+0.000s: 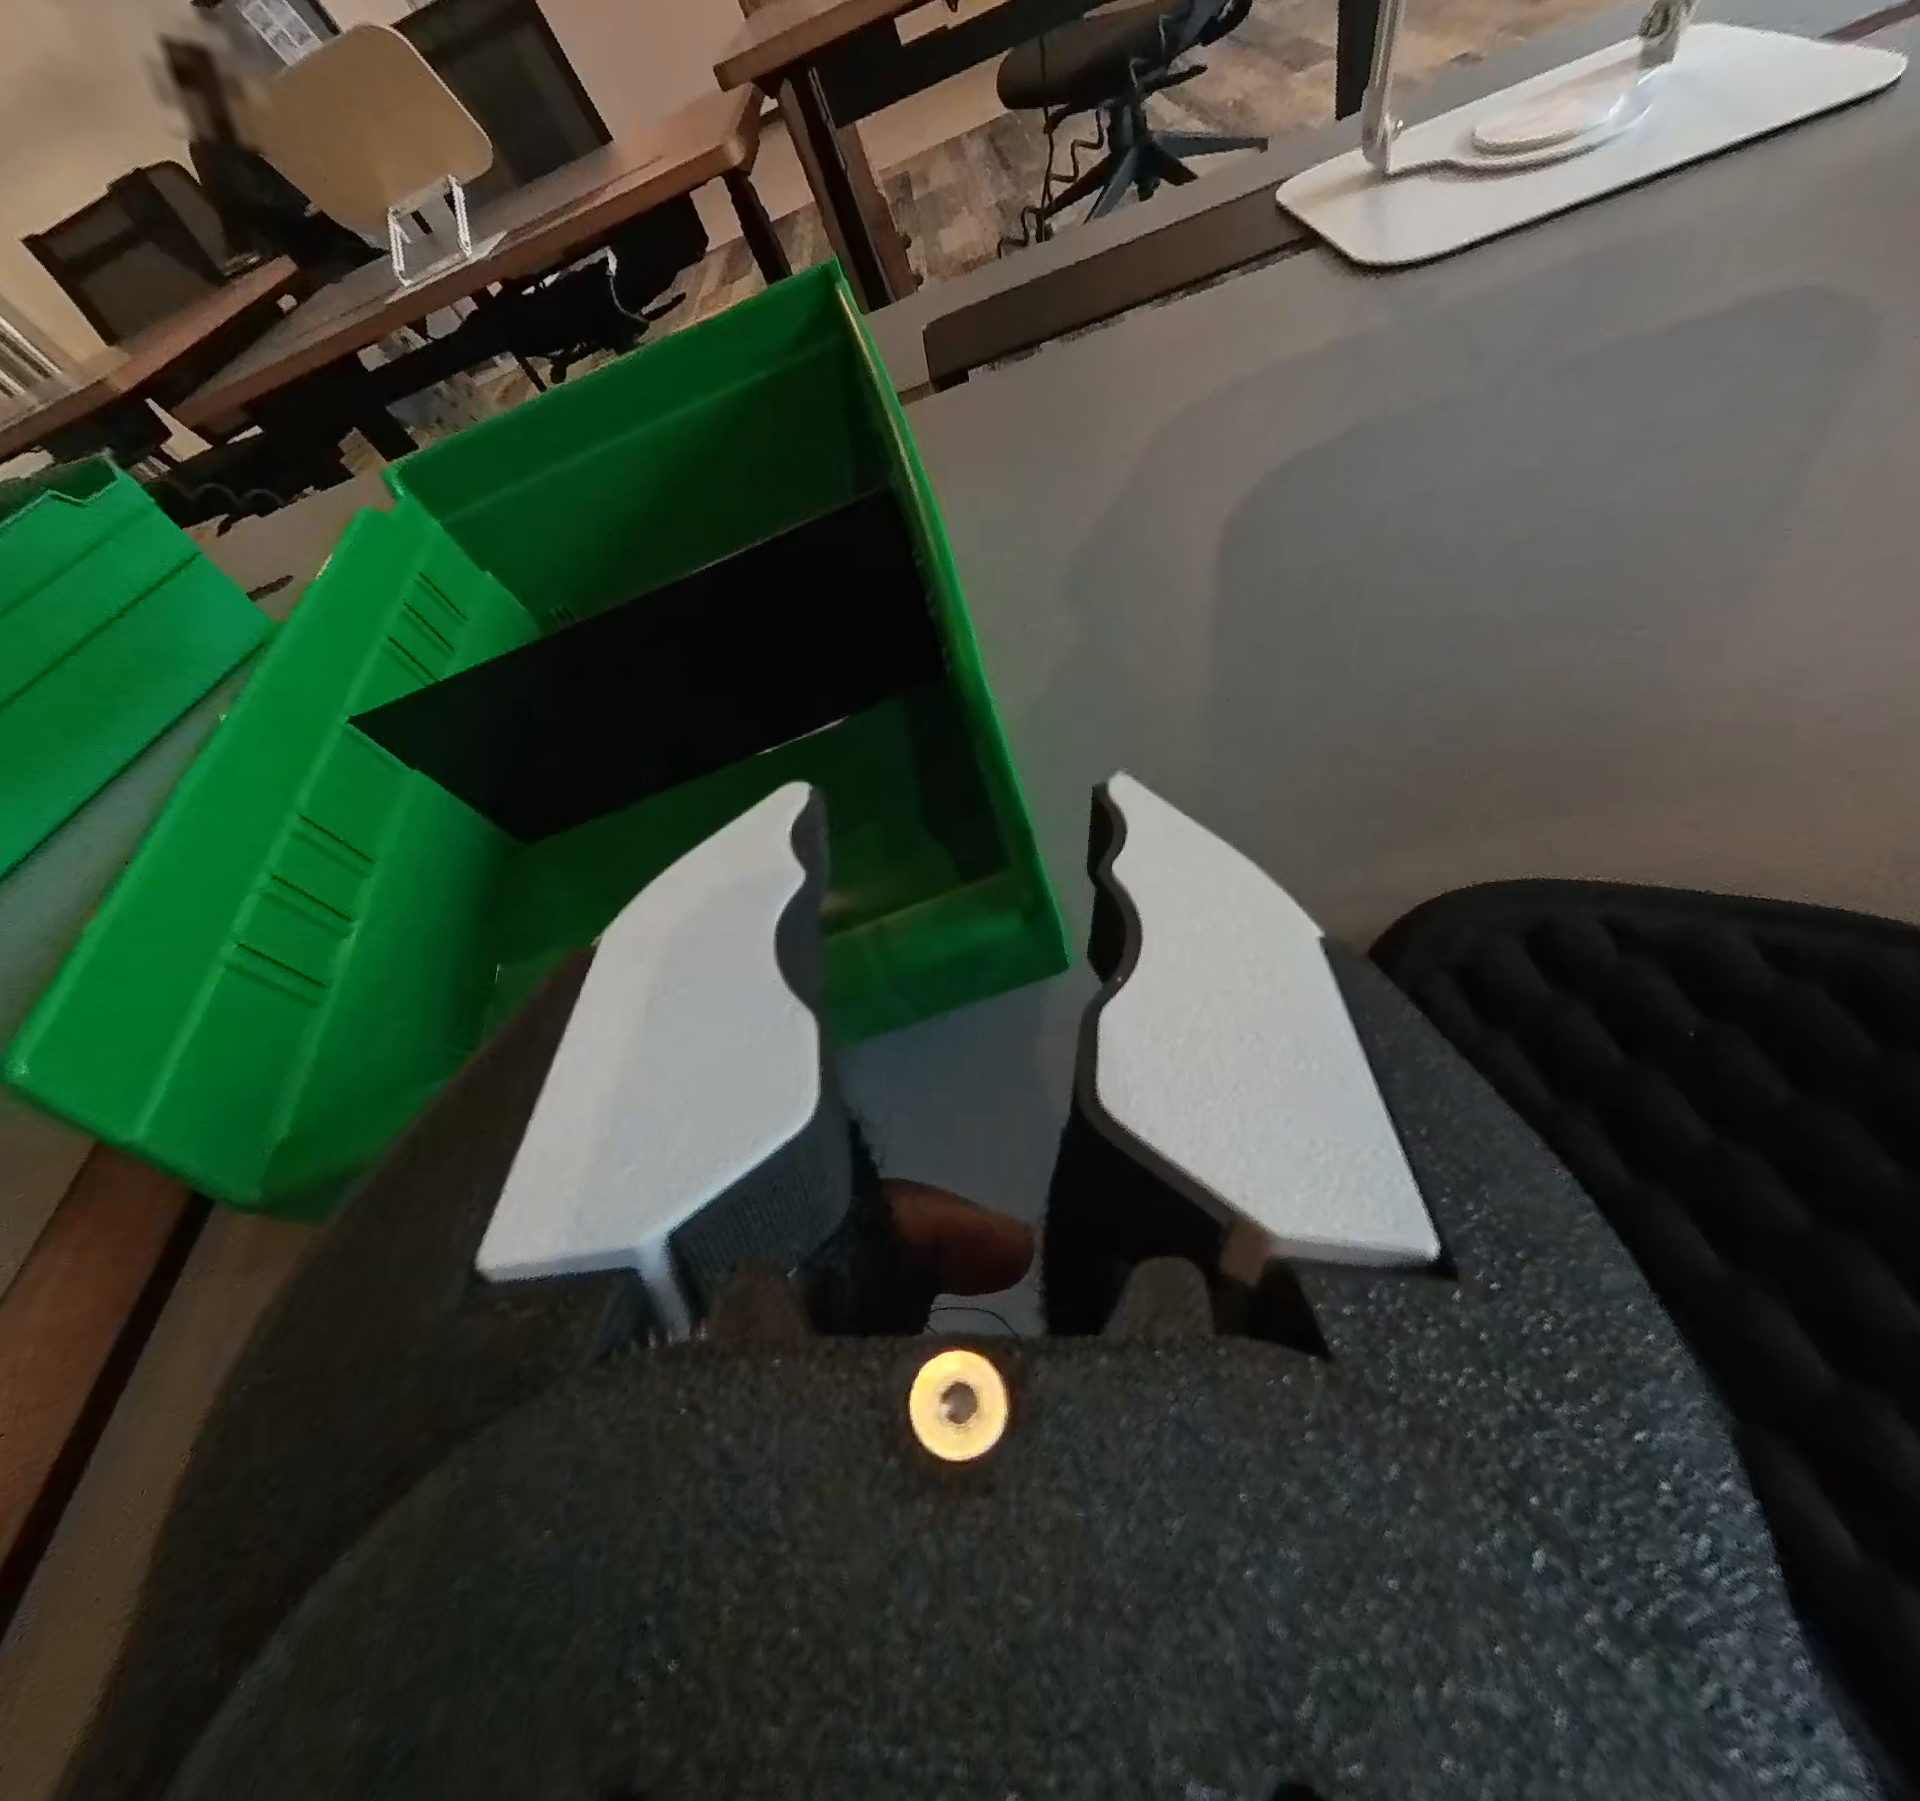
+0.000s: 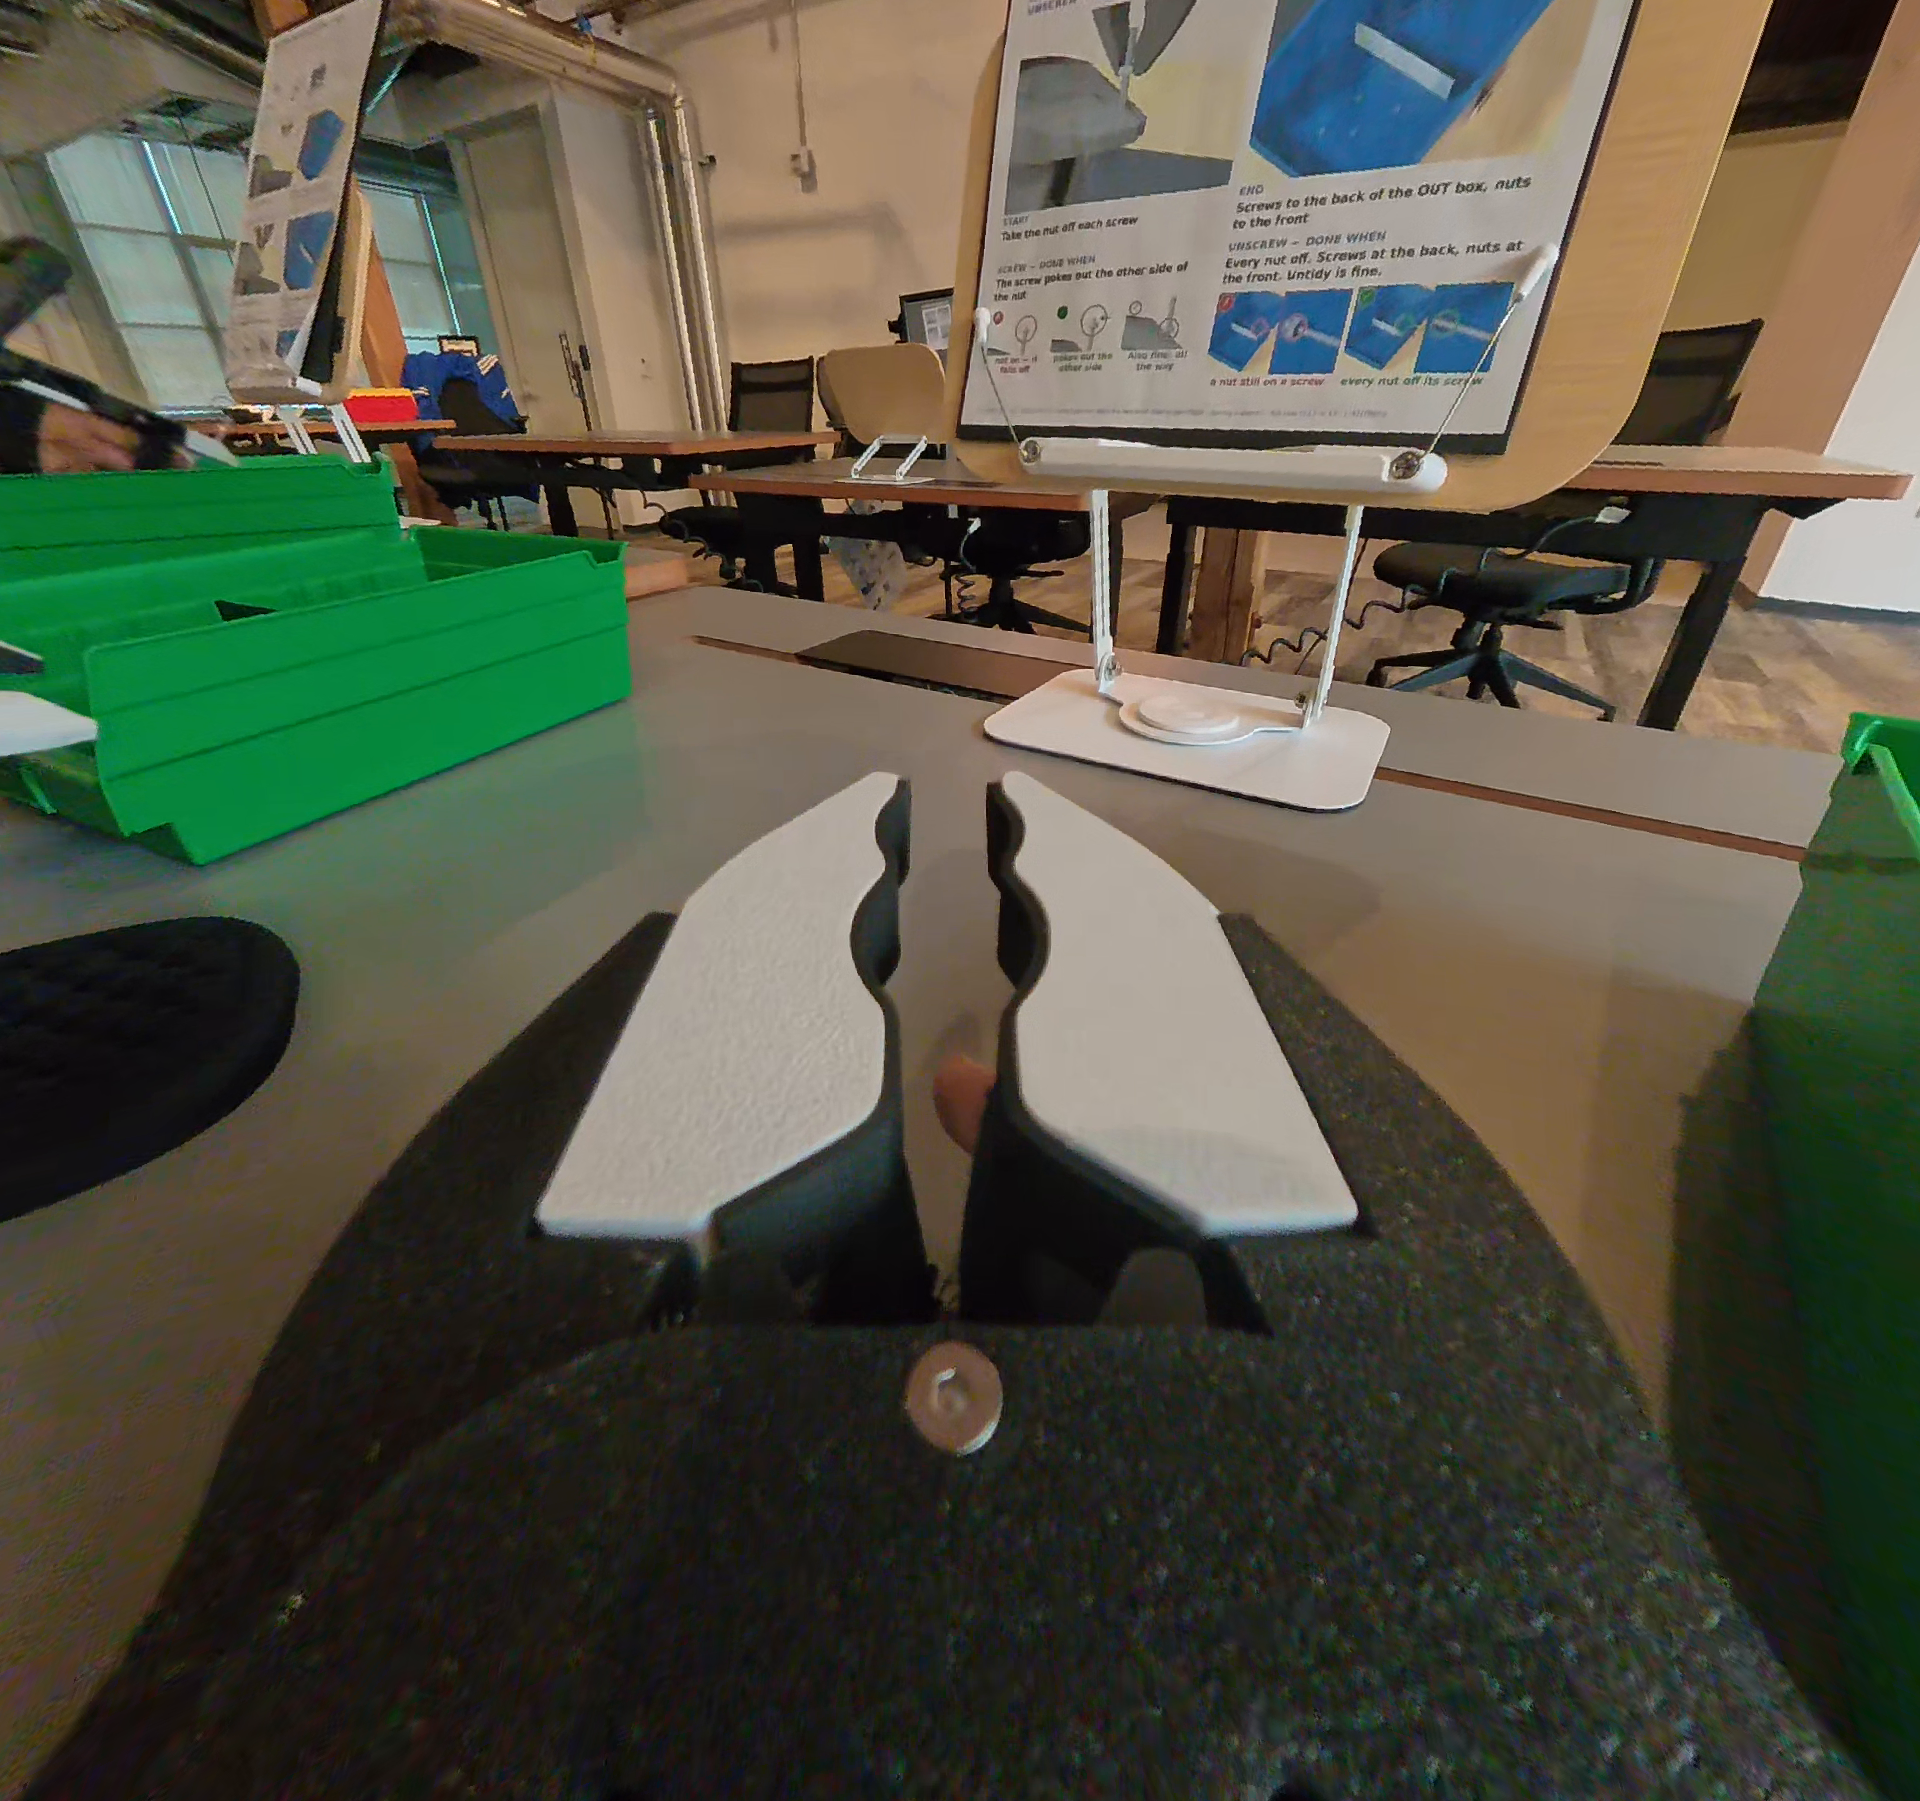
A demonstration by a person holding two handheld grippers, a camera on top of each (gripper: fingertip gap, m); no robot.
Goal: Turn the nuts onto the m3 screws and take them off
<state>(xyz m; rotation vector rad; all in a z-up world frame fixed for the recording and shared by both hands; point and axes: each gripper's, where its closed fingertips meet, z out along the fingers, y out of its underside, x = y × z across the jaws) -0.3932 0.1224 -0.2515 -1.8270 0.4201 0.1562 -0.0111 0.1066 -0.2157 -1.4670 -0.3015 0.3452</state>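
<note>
Hovering open left claw [image 1: 956, 816] over green bin [image 1: 665, 525], right claw [image 2: 945, 806] slightly parted, bare, facing instruction board [image 2: 1309, 172]

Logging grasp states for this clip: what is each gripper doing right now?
Left gripper: fingers wide open, holding nothing, over the green bin.
Right gripper: fingers slightly apart, holding nothing, above the grey table.

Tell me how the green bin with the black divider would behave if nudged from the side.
The green bin looks like thin moulded plastic, so probably light and stiff. On the smooth grey table it would likely slide rather than tip, given its long, low shape. The black divider seems merely slotted in and might shift.
</note>
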